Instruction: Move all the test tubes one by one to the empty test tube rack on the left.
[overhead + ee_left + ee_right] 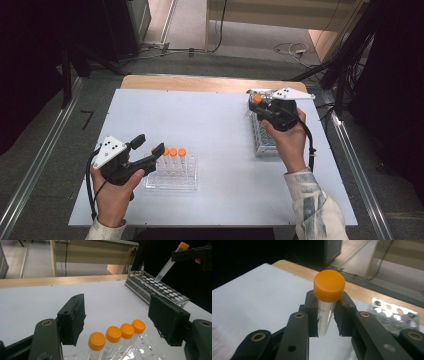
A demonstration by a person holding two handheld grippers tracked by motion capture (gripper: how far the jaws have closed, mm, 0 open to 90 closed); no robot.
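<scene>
Orange-capped clear tube sits clamped in the right gripper; four done already under the released left gripper, more maybe left.

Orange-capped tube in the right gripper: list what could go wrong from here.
1. The right gripper holds the tube only just under its cap, tilted, with its tip over the metal rack; it might pivot in the grip or catch on a hole's edge.
2. The left gripper stands open close above the four capped tubes in the clear rack; a small drop could knock a cap or shift that light rack.
</scene>
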